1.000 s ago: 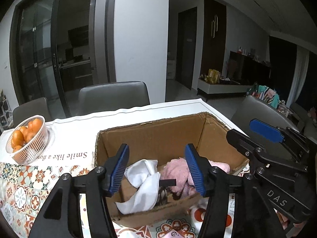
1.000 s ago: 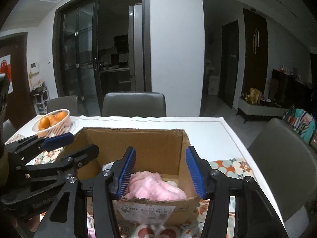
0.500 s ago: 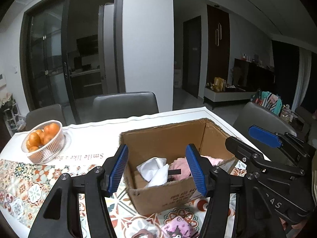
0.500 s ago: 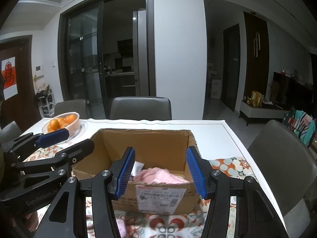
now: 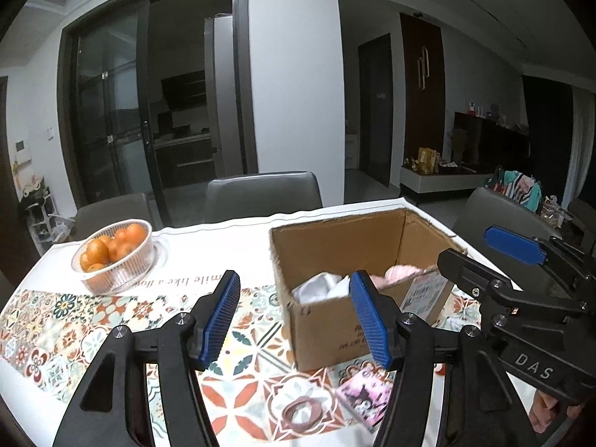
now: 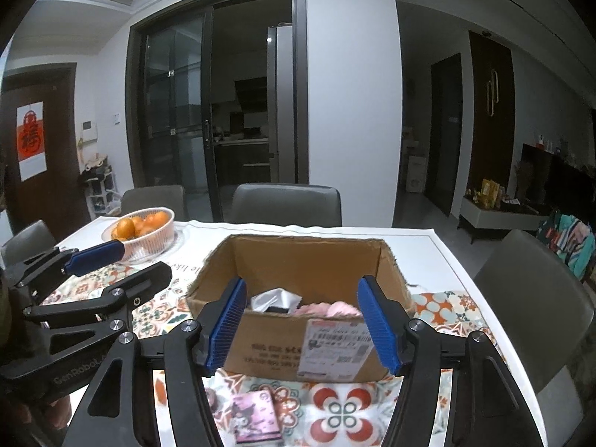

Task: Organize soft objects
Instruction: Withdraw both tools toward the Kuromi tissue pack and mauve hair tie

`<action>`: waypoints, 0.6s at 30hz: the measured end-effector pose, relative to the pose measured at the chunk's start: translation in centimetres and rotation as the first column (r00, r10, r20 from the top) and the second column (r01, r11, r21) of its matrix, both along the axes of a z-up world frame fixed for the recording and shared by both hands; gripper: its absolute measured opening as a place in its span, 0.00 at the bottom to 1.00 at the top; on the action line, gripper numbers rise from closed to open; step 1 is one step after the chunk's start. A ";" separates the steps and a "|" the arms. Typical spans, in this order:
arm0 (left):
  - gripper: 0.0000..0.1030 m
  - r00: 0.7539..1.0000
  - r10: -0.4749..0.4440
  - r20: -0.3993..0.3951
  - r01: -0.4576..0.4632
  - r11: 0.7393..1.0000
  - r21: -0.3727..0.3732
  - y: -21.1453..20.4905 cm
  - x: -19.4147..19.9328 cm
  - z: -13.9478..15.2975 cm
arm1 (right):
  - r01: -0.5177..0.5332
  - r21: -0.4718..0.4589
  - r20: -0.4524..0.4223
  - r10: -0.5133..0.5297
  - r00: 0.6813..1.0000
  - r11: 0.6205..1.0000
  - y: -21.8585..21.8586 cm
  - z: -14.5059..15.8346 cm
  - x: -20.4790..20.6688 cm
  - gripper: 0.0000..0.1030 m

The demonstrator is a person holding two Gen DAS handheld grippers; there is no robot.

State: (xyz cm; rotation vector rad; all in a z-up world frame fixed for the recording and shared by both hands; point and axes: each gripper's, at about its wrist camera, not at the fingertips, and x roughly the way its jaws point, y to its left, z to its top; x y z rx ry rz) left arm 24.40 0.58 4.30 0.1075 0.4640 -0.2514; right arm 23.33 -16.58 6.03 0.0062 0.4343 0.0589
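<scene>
An open cardboard box [image 5: 327, 320] [image 6: 268, 350] stands on the patterned tablecloth. Inside lie a white cloth [image 5: 320, 288] [image 6: 273, 298] and a pink fluffy cloth [image 5: 400, 273] [image 6: 331, 309]. My left gripper [image 5: 294, 316] is open and empty, held back from the box's front left corner; it also shows in the right wrist view [image 6: 119, 266]. My right gripper [image 6: 301, 324] is open and empty in front of the box; it also shows in the left wrist view [image 5: 484, 249].
A white basket of oranges [image 5: 113, 257] [image 6: 143, 227] stands at the far left of the table. A small pink card pack [image 5: 363, 396] [image 6: 255, 415] and a brown ring [image 5: 301, 411] lie in front of the box. Grey chairs [image 6: 285, 203] stand around the table.
Both grippers have pulled back and up from over the box, both still open. The left one also moved left, so the box now sits further away and to its right.
</scene>
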 end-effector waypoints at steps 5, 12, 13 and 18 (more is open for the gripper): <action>0.59 1.000 0.020 -0.015 -0.020 1.000 0.018 1.2 -1.3 -1.4 | -0.014 -0.012 -0.018 0.014 1.000 1.000 1.0 -0.8 -0.8 0.65; 0.59 0.998 0.019 -0.052 -0.017 0.999 0.038 2.3 -2.5 -3.4 | -0.040 -0.005 -0.074 0.039 0.997 0.999 2.3 -2.6 -1.3 0.65; 0.59 0.998 0.019 -0.056 -0.017 0.999 0.040 2.4 -2.7 -3.7 | -0.043 -0.007 -0.082 0.042 0.996 0.999 2.5 -2.9 -1.4 0.65; 0.59 0.996 0.001 -0.094 0.004 0.999 0.050 2.9 -3.4 -5.4 | -0.059 -0.006 -0.125 0.058 0.990 0.998 3.2 -4.3 -1.8 0.65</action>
